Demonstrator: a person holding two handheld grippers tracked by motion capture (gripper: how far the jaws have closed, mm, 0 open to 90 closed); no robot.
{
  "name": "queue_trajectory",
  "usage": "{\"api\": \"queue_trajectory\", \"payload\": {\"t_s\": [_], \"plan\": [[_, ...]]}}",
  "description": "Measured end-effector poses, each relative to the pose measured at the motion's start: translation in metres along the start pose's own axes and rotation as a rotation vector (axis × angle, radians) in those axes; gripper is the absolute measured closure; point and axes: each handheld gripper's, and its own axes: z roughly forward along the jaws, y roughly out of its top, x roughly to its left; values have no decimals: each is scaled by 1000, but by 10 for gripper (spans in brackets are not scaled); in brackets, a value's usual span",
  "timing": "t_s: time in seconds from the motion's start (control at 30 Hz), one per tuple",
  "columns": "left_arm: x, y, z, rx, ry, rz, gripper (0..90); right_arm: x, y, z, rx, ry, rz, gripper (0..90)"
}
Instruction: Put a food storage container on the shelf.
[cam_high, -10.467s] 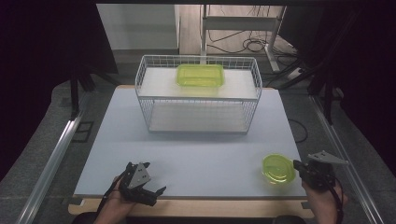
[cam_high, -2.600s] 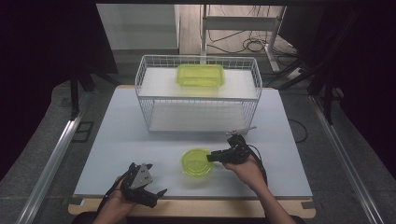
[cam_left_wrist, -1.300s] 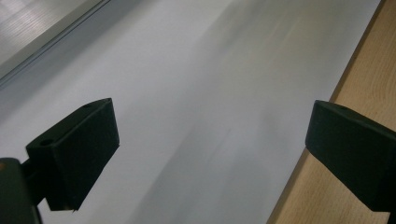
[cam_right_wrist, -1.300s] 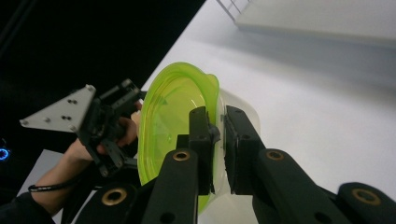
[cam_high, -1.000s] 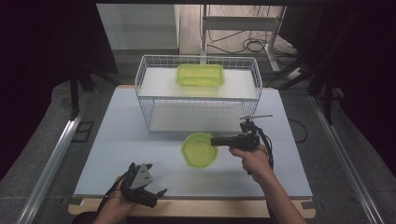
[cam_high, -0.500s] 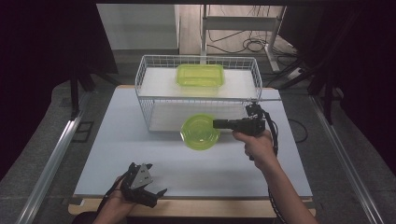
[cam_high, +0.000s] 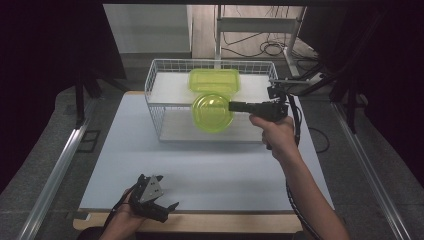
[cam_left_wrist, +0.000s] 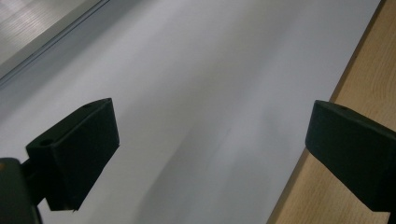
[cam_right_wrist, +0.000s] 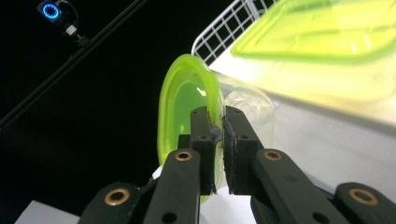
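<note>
My right gripper (cam_high: 235, 106) is shut on the rim of a round container with a green lid (cam_high: 213, 113), held up in the air in front of the white wire basket (cam_high: 165, 131). In the right gripper view the jaws (cam_right_wrist: 217, 140) pinch the lid's edge (cam_right_wrist: 187, 100), and the clear tub sits behind it. A rectangular green-lidded container (cam_high: 214, 80) lies inside the basket at the back; it fills the upper right as a container (cam_right_wrist: 322, 35) in the right gripper view. My left gripper (cam_high: 165, 207) rests open at the table's front edge, its jaws (cam_left_wrist: 210, 154) apart over bare white surface.
The white table top (cam_high: 210, 170) has a wooden front edge (cam_high: 210, 222). Metal rails run along both sides of the table. Cables and a stand sit on the floor behind the basket.
My right hand has lifted the round container upward and farther toward the basket. The left gripper has stayed in place.
</note>
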Motion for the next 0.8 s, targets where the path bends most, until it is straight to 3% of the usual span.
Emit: {"api": "queue_trajectory", "payload": {"t_s": [0.2, 0.37, 0.63, 0.8], "plan": [[0, 0, 0, 1, -1, 1, 26, 0, 15, 3, -11, -36, 5, 834], [0, 0, 0, 3, -2, 2, 26, -4, 22, 6, -41, -19, 34, 834], [0, 0, 1, 5, -4, -1, 26, -3, 43, 7, -80, -31, 39, 834], [0, 0, 1, 3, -5, -1, 26, 0, 59, 11, -95, -69, 26, 834]]}}
